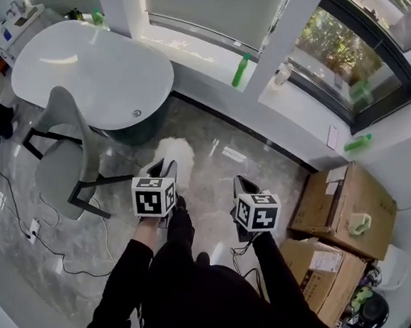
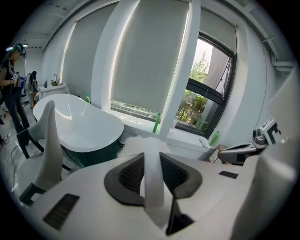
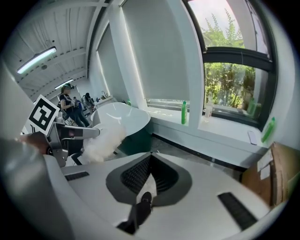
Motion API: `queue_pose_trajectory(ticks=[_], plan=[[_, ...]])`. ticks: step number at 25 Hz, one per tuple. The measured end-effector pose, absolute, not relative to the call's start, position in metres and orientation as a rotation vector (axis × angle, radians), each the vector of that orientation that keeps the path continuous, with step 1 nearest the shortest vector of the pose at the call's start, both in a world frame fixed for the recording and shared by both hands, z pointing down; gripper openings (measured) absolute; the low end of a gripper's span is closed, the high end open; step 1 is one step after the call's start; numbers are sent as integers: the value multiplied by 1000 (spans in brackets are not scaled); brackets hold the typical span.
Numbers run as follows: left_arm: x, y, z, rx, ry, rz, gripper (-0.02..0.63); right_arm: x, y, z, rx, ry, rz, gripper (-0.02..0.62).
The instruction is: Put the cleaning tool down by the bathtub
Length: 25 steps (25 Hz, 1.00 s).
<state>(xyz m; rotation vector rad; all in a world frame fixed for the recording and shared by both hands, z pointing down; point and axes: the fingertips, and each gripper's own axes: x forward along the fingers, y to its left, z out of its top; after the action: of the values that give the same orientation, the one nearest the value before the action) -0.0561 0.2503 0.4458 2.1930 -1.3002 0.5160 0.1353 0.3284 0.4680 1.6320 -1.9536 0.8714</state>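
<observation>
The cleaning tool is a white fluffy duster (image 1: 178,153) on a flat white handle (image 2: 153,183). My left gripper (image 1: 164,167) is shut on that handle, and the fluffy head (image 2: 133,143) sticks out past the jaw tips, above the floor. The white oval bathtub (image 1: 90,70) stands ahead and to the left, beyond the duster. My right gripper (image 1: 245,186) hovers to the right of the left one, its jaws closed together with nothing between them. From the right gripper view the duster (image 3: 105,140) hangs in front of the bathtub (image 3: 122,115).
A grey chair (image 1: 65,150) stands close to the tub's near side. Green bottles (image 1: 240,69) sit on the window ledge. Cardboard boxes (image 1: 344,201) are stacked at the right. A power strip and cables (image 1: 32,228) lie on the marble floor at the left.
</observation>
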Motion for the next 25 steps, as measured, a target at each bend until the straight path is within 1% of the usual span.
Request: queue_pose_trajectory(ticks=[10,25], plan=[[-64,151,452,2180,-1227,532,103,123,226,465,1658,-1887,890,0],[-59,41,429,2212,-1238,446,103,117,126,452,1676,-1886,821,0]])
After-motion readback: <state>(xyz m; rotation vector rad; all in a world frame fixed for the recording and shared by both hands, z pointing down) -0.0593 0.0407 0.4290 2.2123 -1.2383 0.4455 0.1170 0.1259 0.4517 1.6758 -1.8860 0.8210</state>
